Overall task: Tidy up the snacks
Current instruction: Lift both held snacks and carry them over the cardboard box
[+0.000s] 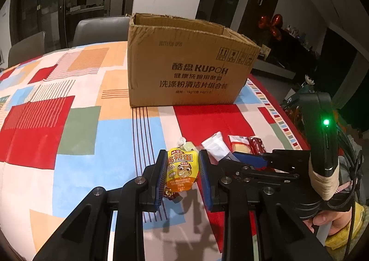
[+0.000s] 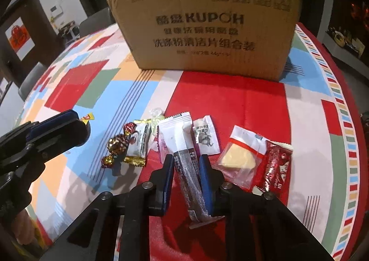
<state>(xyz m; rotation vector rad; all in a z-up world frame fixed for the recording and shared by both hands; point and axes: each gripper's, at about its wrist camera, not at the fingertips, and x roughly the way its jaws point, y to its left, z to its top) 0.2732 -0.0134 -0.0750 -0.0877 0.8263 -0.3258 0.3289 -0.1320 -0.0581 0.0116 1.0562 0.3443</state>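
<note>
In the left wrist view my left gripper (image 1: pixel 183 166) is shut on a yellow snack packet (image 1: pixel 182 168) with a cartoon face, held just above the tablecloth. In the right wrist view my right gripper (image 2: pixel 186 166) is shut on a long white and black stick packet (image 2: pixel 183 157); both blue pads touch its sides. Around it on the cloth lie red-gold wrapped candies (image 2: pixel 117 143), a white and gold packet (image 2: pixel 138 143), a small white packet (image 2: pixel 205 136), a clear packet with a yellow cake (image 2: pixel 239 157) and a red packet (image 2: pixel 275 166). An open cardboard box (image 1: pixel 191 64) stands behind.
The table carries a colourful patchwork cloth (image 1: pixel 69 122); its right edge (image 2: pixel 346 122) is close to the snacks. Grey chairs (image 1: pixel 99 30) stand behind the table. A person's hand (image 1: pixel 332 219) holds the right gripper's handle. The left gripper (image 2: pixel 57 129) shows at the left of the right wrist view.
</note>
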